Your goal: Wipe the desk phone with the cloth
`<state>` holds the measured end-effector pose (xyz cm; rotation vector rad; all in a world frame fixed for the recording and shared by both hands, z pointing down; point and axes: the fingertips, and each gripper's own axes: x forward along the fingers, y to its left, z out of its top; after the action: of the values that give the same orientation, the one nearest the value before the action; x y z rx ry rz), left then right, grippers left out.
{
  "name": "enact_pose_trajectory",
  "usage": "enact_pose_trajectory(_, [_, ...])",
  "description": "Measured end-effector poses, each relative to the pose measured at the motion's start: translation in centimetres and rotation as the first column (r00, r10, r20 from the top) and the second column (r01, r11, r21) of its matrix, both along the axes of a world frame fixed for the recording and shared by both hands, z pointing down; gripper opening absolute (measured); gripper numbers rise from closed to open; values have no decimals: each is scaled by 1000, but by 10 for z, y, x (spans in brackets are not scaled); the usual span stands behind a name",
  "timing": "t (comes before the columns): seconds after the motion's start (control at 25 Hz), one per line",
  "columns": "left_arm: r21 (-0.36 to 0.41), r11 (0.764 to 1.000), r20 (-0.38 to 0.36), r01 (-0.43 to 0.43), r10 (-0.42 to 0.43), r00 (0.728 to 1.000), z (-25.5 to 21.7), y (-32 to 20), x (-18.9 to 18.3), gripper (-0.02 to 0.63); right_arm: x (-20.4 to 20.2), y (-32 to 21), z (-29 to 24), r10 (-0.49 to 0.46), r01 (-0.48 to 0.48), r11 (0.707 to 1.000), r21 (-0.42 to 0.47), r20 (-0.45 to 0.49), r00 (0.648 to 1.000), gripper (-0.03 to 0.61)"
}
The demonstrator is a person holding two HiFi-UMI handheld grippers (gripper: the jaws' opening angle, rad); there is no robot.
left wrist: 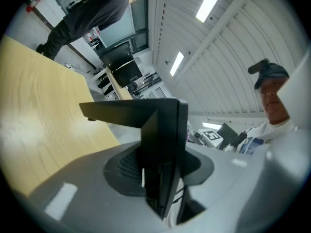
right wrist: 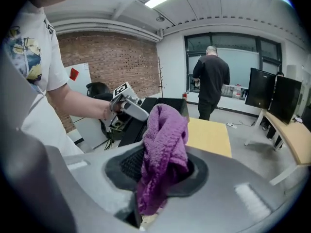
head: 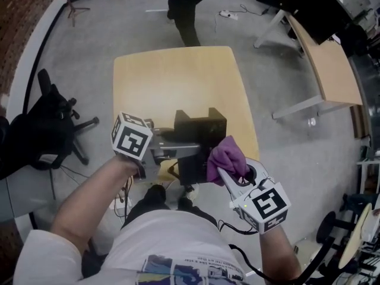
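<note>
The black desk phone (head: pixel 200 136) is at the near edge of the light wooden table (head: pixel 178 79). My left gripper (head: pixel 180 151) reaches in from the left and is shut on the phone's near-left side. In the left gripper view the phone (left wrist: pixel 163 130) stands edge-on, clamped between the jaws of the left gripper (left wrist: pixel 163 171). My right gripper (head: pixel 224 172) is shut on a bunched purple cloth (head: pixel 226 158), which is up against the phone's right side. In the right gripper view the cloth (right wrist: pixel 164 144) hangs out of the right gripper (right wrist: pixel 163 174), hiding much of the phone (right wrist: pixel 171 102).
A person in black (head: pixel 186 9) stands on the floor beyond the table's far edge. A black office chair (head: pixel 52 126) is at the left. A second desk (head: pixel 328 61) with monitors (head: pixel 300 3) stands at the right. Cables lie on the floor.
</note>
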<state>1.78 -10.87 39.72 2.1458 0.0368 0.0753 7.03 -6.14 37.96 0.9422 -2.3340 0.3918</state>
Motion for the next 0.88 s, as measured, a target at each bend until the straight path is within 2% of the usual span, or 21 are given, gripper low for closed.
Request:
enact_pose_trajectory(0.36, [-2,1000,-8,20,-20,1000,-4,-9,-6,178,12,37,27,-8,7,995,-97,-9,1000,101])
enact_pose_trajectory(0.48, [-2,1000,-4,7,-7,1000,0,-6,-8,178,18,30,12,8,-8,998,-65,0,1000,101])
enact_pose_trajectory(0.68, [3,999,7,-33,33,999,4,7,-2,178,32,-3,-30,53,-55,998,38,34,998,101])
enact_pose_trajectory(0.88, [-6,997,11,-78,78,997,7,27,-1,178,31,-36,-47,82,-87,991,98,57,995,101])
